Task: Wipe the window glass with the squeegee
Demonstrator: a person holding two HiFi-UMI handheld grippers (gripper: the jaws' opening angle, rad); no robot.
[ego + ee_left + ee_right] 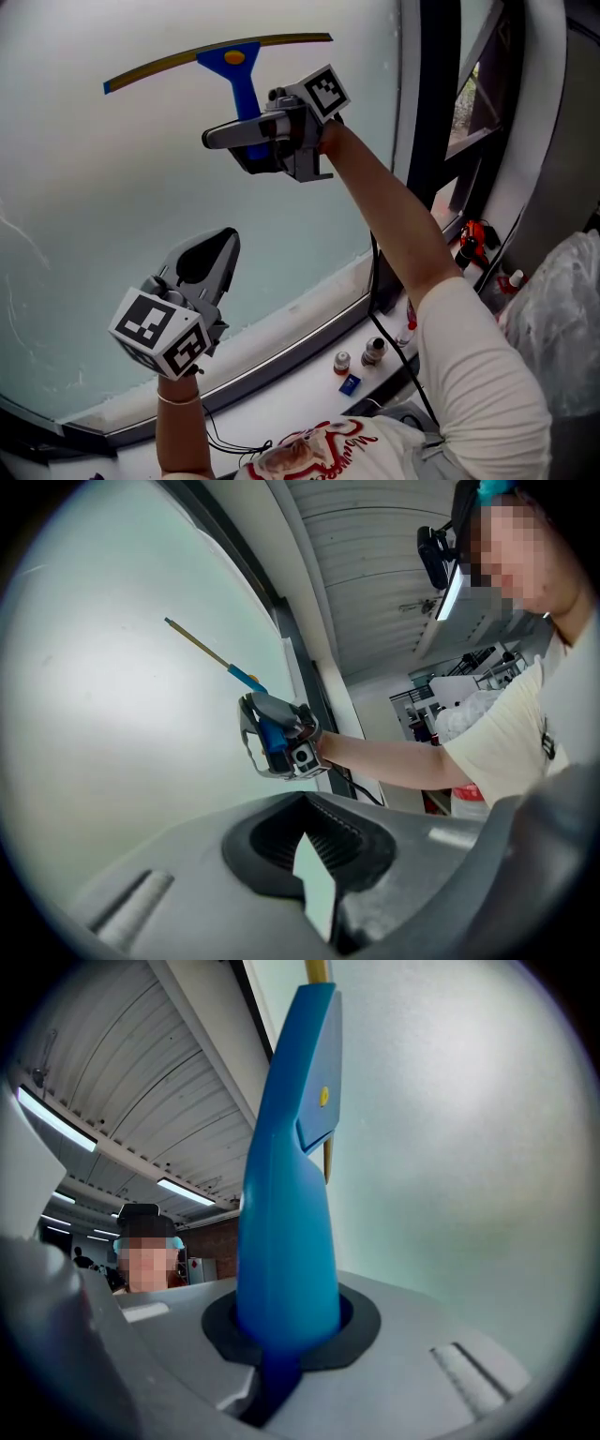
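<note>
Right claw (pixel 286 1340) grips the tapered, smooth blue plastic squeegee handle (pixel 286 1194).

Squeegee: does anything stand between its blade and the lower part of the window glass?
Nothing is on the glass below the squeegee, held in the right tool. Only the empty left tool hangs lower, in front of the glass; how near, I cannot tell.

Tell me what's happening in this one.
A person is working on the pale frosted window glass with a blue plastic squeegee that has a long yellow-edged blade. The right claw is clamped on its handle, and the blade lies against the upper part of the pane. The left claw hangs lower beside the glass, closed and empty.
</note>
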